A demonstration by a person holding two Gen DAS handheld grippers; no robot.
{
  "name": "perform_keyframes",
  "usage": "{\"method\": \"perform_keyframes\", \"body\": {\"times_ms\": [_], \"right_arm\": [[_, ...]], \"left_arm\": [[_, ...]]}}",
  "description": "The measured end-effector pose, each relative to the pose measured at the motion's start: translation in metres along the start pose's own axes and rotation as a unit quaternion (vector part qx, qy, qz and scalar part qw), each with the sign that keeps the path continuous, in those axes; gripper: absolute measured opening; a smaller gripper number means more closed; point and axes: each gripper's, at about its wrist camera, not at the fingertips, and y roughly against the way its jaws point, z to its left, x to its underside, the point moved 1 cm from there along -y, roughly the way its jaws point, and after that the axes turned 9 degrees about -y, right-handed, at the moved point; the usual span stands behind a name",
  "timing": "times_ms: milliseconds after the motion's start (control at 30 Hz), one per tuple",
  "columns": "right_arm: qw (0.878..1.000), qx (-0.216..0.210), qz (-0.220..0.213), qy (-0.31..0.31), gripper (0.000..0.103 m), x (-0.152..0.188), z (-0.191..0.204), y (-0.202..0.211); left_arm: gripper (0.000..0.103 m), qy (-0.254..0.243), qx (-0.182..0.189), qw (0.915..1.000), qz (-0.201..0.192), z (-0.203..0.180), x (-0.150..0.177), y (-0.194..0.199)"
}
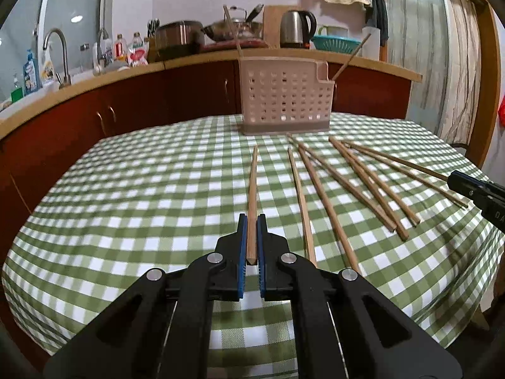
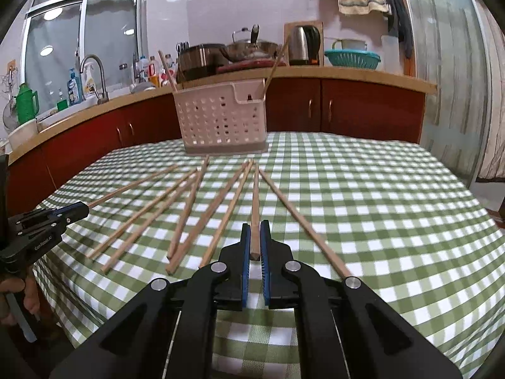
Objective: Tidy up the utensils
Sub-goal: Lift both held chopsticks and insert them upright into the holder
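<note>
My left gripper [image 1: 252, 218] is shut on the near end of a wooden chopstick [image 1: 253, 183] that points toward the pale perforated utensil basket [image 1: 284, 101]. My right gripper [image 2: 255, 225] is shut on another chopstick [image 2: 255, 195], also aimed at the basket [image 2: 221, 120]. Each gripper shows in the other's view: the right gripper [image 1: 453, 179] at the right edge, the left gripper [image 2: 82, 210] at the left edge. Several loose chopsticks [image 1: 328, 202] [image 2: 189, 214] lie fanned on the checked cloth between them. Two chopsticks [image 1: 232, 31] [image 2: 274, 63] stand in the basket.
The table carries a green-and-white checked cloth [image 2: 363, 208] that drops off at its near and side edges. Behind the basket runs a red-fronted kitchen counter [image 2: 347, 107] with a tap, bottles, pots, a kettle [image 1: 296, 28] and a teal colander. A hand [image 2: 19, 290] holds the left gripper's handle.
</note>
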Motion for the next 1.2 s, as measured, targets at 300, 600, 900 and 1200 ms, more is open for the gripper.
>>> {"method": "perform_keyframes", "body": {"times_ms": [300,600,900,1200], "right_arm": [[0.999,-0.006,-0.037,0.008,0.007,-0.02,0.009,0.019],[0.998,-0.013,-0.067,0.018,0.007,-0.037,0.019,0.036],[0.996,-0.021,-0.086,0.024,0.007,-0.059,0.027,0.051],[0.995,-0.026,-0.087,0.032,0.007,-0.076,0.034,0.043]], "left_arm": [[0.006,0.016,-0.004,0.9991,-0.039,0.01,-0.022,0.025],[0.006,0.034,0.0,0.997,-0.069,0.024,-0.048,0.05],[0.006,0.048,0.01,0.9948,-0.089,0.036,-0.072,0.067],[0.006,0.043,0.017,0.9948,-0.091,0.045,-0.095,0.06]]}}
